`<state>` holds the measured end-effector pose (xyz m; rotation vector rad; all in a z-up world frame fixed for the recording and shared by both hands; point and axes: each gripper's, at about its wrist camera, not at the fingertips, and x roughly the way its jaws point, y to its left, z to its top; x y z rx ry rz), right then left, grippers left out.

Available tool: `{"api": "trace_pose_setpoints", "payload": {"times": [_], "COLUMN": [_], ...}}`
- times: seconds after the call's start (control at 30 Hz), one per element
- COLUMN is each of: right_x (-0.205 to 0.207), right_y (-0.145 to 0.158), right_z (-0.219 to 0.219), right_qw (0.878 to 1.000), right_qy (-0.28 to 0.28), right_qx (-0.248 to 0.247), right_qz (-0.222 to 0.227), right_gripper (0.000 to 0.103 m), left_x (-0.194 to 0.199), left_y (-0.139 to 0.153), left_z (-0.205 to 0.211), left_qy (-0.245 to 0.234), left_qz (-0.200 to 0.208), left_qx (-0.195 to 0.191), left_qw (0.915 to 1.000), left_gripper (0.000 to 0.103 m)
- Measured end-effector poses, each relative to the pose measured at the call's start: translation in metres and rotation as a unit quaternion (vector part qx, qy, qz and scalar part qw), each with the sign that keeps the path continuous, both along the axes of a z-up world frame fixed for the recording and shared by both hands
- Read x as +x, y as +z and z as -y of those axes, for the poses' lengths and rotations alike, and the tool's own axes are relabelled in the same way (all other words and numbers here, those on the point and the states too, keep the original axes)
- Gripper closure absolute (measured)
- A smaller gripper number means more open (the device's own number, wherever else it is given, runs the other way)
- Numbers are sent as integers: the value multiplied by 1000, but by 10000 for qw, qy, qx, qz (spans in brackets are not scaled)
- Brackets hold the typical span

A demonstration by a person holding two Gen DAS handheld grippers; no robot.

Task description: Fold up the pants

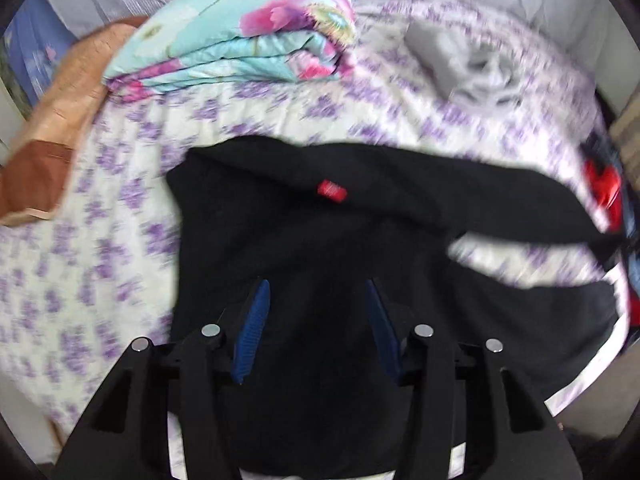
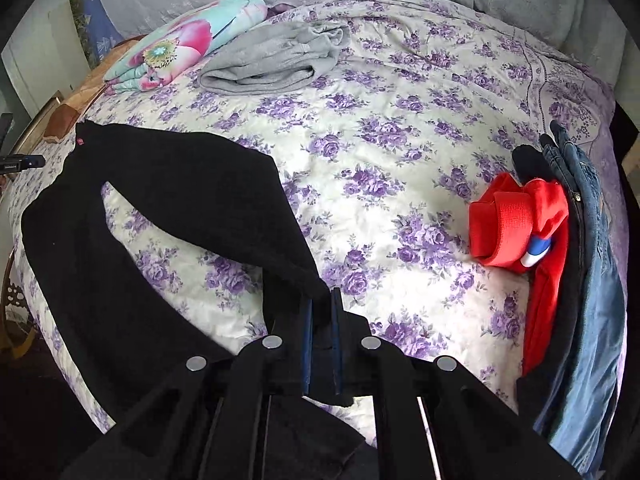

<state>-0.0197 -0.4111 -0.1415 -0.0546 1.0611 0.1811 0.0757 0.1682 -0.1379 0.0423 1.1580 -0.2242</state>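
Observation:
Black pants (image 1: 304,232) with a small red tag (image 1: 331,191) lie spread on the bed's purple-flowered cover. My left gripper (image 1: 318,292) hangs open just over the waist part, its blue pads (image 1: 256,320) apart and pressing on nothing. In the right wrist view the same black pants (image 2: 188,184) run in an arch from the far left to my right gripper (image 2: 322,304). That gripper is shut on the end of one pant leg, the cloth pinched between its blue pads (image 2: 307,332). The other leg trails down the left side toward the bed's edge.
A folded flowered quilt (image 2: 180,48) and folded grey pants (image 2: 276,60) lie at the far side of the bed. Red clothing (image 2: 516,224) and blue jeans (image 2: 592,280) are piled at the right edge. A brown pillow (image 1: 60,120) sits at the left.

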Motion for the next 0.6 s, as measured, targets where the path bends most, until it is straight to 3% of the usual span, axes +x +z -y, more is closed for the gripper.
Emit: {"api": "trace_pose_setpoints", "payload": {"times": [0.07,0.13,0.2,0.27,0.47,0.53,0.6], "right_x": [1,3,3,3,0,0,0], "right_y": [2,4,3,3,-3,-4,-4], "right_z": [-3,-2,-2,-3,-5,-5,-6], "right_qw": [10000,9999,9998,9997,9992,9991,9991], "right_qy": [-56,-149,-199,-206,-280,-287,-283], "right_qx": [-63,-75,-96,-127,-209,-205,-215], "right_qz": [37,28,-2,-43,-201,-227,-229], "right_gripper": [94,94,94,94,94,94,94], "left_x": [19,39,58,72,109,116,118], "left_y": [-5,-19,-39,-51,-76,-79,-74], "left_z": [-1,-7,-20,-32,-58,-62,-61], "left_qy": [303,729,1278,1680,2569,2750,2713], "left_qz": [2,-219,-621,-751,-954,-1036,-1064], "left_qx": [-424,-840,-1368,-1810,-2363,-2366,-2356], "left_qw": [9986,9936,9804,9661,9322,9261,9271], "left_gripper": [43,40,40,40,40,50,85]}}
